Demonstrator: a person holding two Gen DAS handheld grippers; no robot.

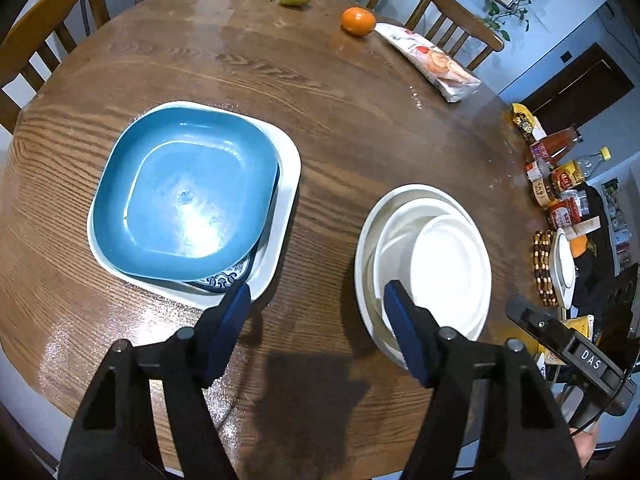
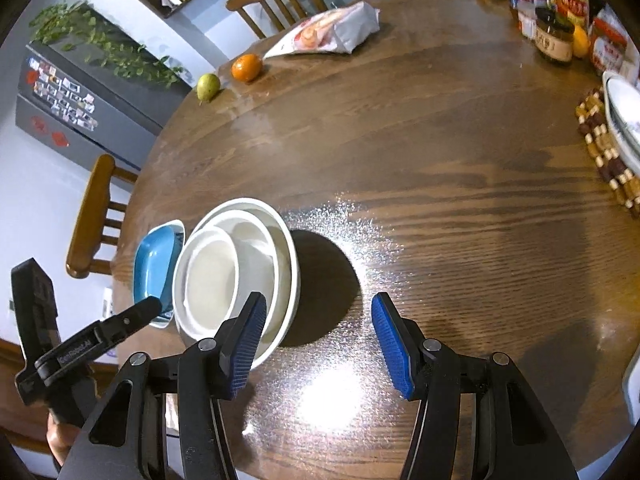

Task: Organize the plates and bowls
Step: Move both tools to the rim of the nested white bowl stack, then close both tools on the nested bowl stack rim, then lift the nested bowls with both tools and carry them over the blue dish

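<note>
Both the left gripper [image 1: 318, 312] and right gripper [image 2: 318, 332] hang wide apart, holding nothing. The nested white bowls [image 1: 424, 268] sit lower right in the left view; the blue plate [image 1: 184, 192] tops a stack, centre left. That top plate sits skewed, so I'd guess a nudge could slide it off.

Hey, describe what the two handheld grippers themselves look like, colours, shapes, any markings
Both are matte black plastic frames with triangular cut-outs and round silver pivot pins. The left gripper and the right gripper each carry two flat blue fingers with a fine ribbed rubber texture. The right gripper's body shows white "DAS" lettering in the left view; the left one's side bears small embossed lettering, hard to read. A thin black cable trails below.
</note>
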